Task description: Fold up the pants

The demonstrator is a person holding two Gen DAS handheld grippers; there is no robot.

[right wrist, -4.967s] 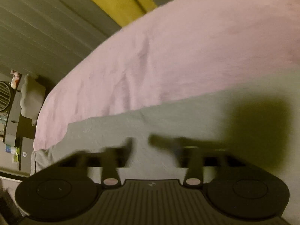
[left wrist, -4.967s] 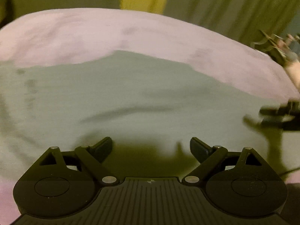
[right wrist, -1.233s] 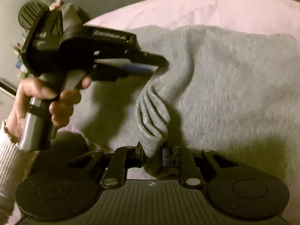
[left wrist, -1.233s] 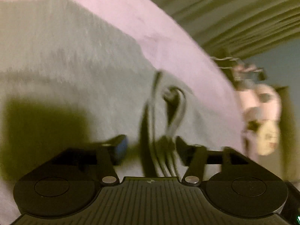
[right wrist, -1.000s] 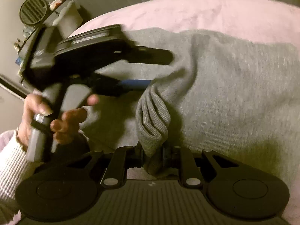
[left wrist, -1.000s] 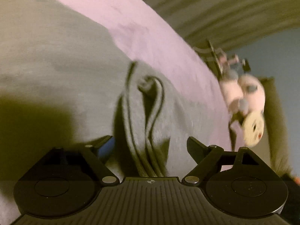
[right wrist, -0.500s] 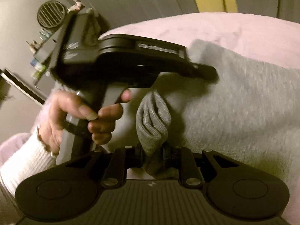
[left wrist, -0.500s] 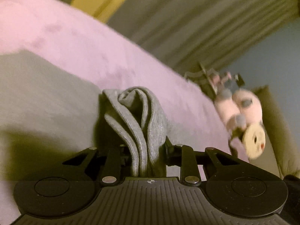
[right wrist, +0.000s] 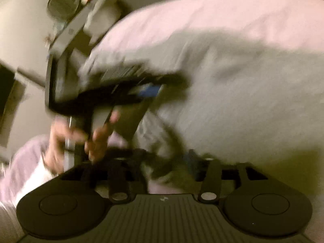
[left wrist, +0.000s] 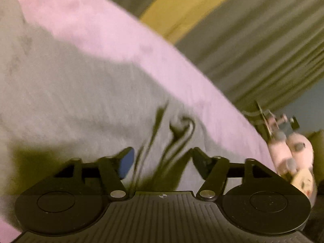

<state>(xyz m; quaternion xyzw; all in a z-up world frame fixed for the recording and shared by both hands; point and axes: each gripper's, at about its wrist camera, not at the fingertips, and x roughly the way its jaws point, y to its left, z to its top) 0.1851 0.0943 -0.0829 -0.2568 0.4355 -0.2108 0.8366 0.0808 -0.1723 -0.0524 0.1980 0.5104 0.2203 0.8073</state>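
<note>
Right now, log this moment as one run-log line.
left hand-held gripper: just opened, bunched cuff between | right hand-held gripper: just opened | grey pants: on pink bed cover

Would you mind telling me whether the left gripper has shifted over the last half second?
Yes. The left gripper has backed away from the bunched cuff of the pants, its jaws just opened, and the plush toy sits lower right.

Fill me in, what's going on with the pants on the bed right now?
A person holding a gripper in each hand is folding grey pants on a pink bedspread. Both grippers have just been opening. The left gripper stands open with the bunched cuff lying loose between its fingers, pads clear of the cloth. The right gripper is open too, with the other bunched end slack in front of it. The views are blurred, so the fold's neatness is unclear.
</note>
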